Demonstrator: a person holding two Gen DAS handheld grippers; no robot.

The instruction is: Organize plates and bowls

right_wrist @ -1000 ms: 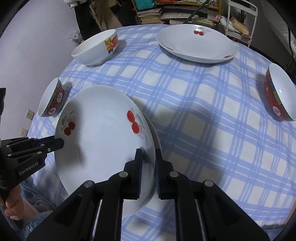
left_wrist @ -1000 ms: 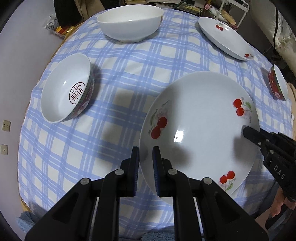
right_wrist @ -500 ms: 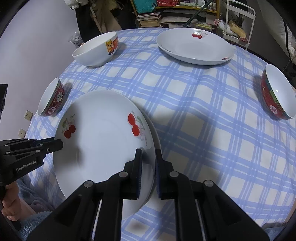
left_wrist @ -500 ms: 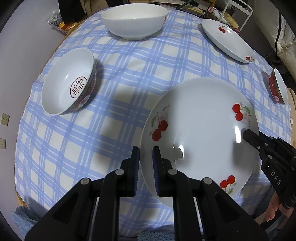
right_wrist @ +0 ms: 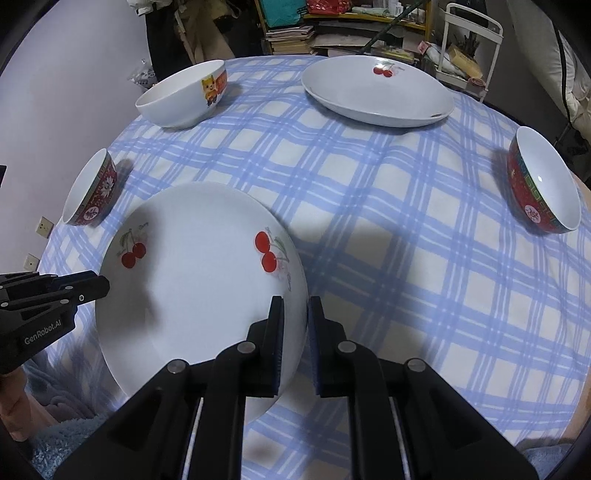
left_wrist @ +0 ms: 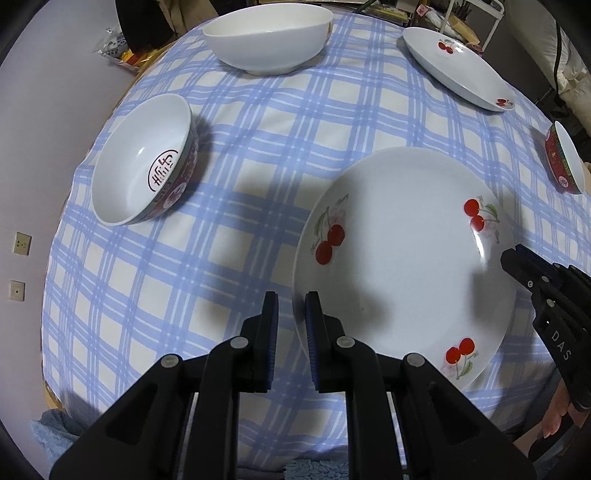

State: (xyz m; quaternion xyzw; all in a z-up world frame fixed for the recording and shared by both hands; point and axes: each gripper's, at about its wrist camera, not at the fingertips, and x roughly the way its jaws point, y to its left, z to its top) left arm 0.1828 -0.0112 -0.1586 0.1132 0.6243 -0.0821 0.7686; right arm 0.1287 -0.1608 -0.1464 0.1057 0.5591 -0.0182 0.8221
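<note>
Fingers first: L gripper (left_wrist: 291, 325) is nearly closed, its two blue-padded jaws pinching the near-left rim of the cherry plate (left_wrist: 406, 266). R gripper (right_wrist: 295, 328) is likewise clamped down on the opposite rim of the same plate (right_wrist: 199, 280), one jaw over the inside, one under the edge. Both point steeply down. In the L wrist view the R gripper's black tip shows at the plate's right edge; in the R wrist view the L gripper shows at the plate's left edge, w/ lettering on its side.

Biggest thing: round table w/ blue-and-white checked cloth (left_wrist: 258, 155). The held plate sits over its near part, tilted a bit; can't tell if it touches the cloth, though a dark shadow lies beside it.

Next, second cherry plate (right_wrist: 376, 92) at the far side, resting on the cloth, well apart from the held one.

White bowl (right_wrist: 184, 96) w/ a cartoon animal on its outside, far left, upright.

Red-patterned bowl (left_wrist: 144, 158) on the left, white inside w/ a red character mark at its bottom, near the table edge.

Another red bowl (right_wrist: 541, 184) at the right edge, white inside, apart from everything else.

Off the table: shelf w/ stacked books (right_wrist: 295, 33) and a white wire rack (right_wrist: 472, 40) at the back. A bit of the person's hand (left_wrist: 554, 421) shows under the R gripper, bottom right.
</note>
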